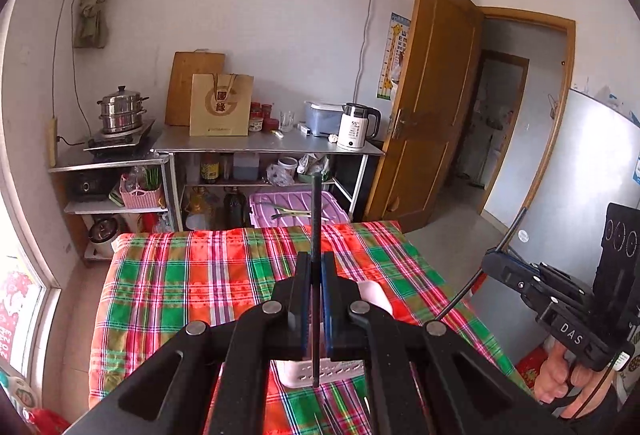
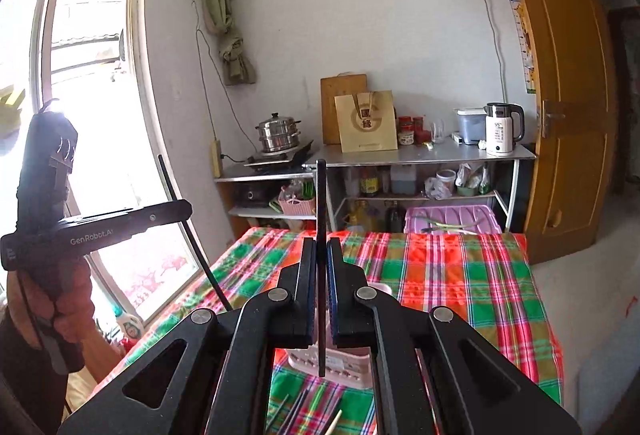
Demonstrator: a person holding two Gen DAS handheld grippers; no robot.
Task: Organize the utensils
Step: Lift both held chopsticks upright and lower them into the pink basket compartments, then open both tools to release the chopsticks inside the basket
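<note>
My left gripper (image 1: 316, 255) is shut on a black chopstick (image 1: 316, 203) that stands upright between its pads, above the plaid-covered table (image 1: 180, 275). A pale slotted utensil basket (image 1: 340, 373) lies under its jaws. My right gripper (image 2: 321, 241) is likewise shut on an upright black chopstick (image 2: 321, 195), over the same basket (image 2: 352, 367). Each gripper shows in the other's view, held in a hand: the right one (image 1: 491, 262) with its chopstick slanted, the left one (image 2: 186, 208) also with a slanted stick. Several loose chopsticks (image 2: 300, 411) lie on the cloth in front of the basket.
Beyond the table stands a steel shelf (image 1: 264, 147) with a white kettle (image 1: 356, 125), a paper bag (image 1: 220, 105) and a steamer pot (image 1: 122, 111). A purple bin (image 1: 292, 209) sits below it. An open wooden door (image 1: 432, 95) is at right, a window (image 2: 88, 75) at left.
</note>
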